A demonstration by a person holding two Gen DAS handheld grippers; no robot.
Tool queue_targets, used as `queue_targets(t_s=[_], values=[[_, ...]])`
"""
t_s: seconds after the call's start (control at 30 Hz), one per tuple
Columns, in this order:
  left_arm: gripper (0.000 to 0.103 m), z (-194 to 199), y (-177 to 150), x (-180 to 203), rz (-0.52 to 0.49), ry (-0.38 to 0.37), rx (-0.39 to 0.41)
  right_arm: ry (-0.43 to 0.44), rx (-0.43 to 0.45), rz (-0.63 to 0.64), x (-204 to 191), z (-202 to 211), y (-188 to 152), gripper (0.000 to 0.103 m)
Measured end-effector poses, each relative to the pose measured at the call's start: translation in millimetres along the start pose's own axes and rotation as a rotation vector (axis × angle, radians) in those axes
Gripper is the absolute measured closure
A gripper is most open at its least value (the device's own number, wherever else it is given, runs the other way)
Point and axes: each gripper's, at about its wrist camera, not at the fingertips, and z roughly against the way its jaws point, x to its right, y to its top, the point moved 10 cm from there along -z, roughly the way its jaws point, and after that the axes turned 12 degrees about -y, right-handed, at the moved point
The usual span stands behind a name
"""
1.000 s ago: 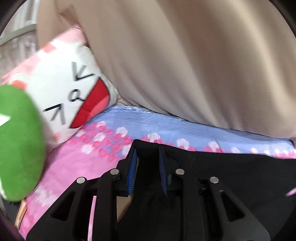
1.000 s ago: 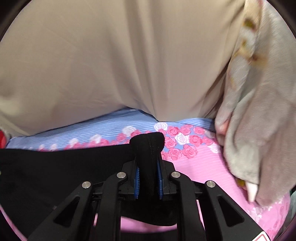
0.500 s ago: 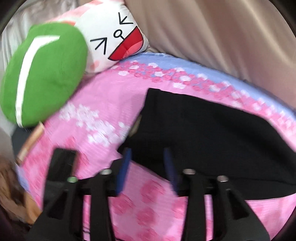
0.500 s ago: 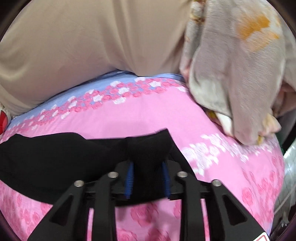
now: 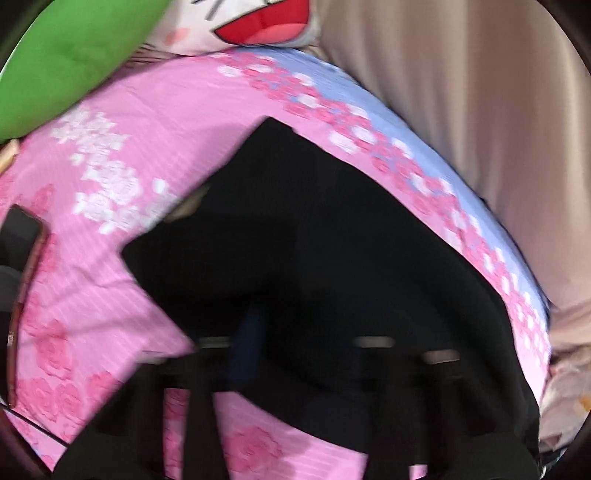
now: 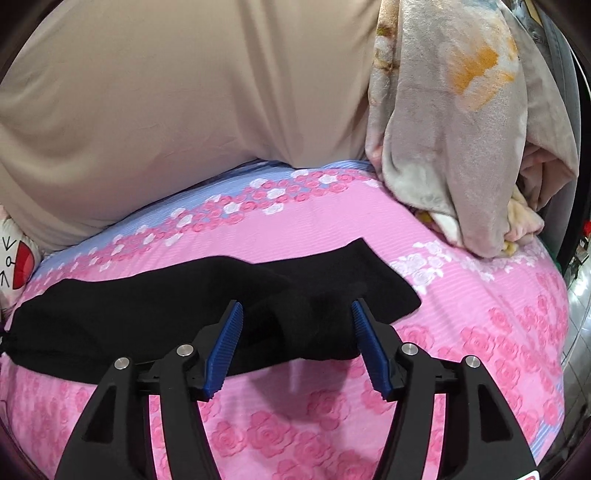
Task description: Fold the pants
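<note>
I have the black pants (image 6: 207, 306) lying flat across the pink rose-print bedsheet (image 6: 369, 424), in front of the beige curtain (image 6: 166, 92). My right gripper (image 6: 295, 345) has just been opening; its blue pads (image 6: 223, 350) now stand spread on either side of a raised fold without pressing it. My left gripper (image 5: 280, 354) is badly blurred over the pants' near edge, its jaws pressed together after closing, and I cannot tell whether cloth is pinched.

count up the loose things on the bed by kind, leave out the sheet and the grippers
black pants: 1
cushions: 2, a green one and a white cartoon-face one
fleece blanket, heaped at the right edge: 1
phone, dark with a reddish edge: 1
total: 5
</note>
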Motion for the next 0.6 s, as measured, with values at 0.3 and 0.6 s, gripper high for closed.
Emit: queue_targets(t_s=[0.3, 0.6], values=[[0.093, 46.2, -20.2, -22.1, -0.109, 0.109, -0.014, -0.006, -0.025, -0.045, 3.7, -3.2, -13.8, 0.032], [0.027, 91.2, -39.5, 36.3, -0.275, 0.245, 0.15, -0.014, -0.093, -0.118, 33.8, -28.4, -4.8, 0.019]])
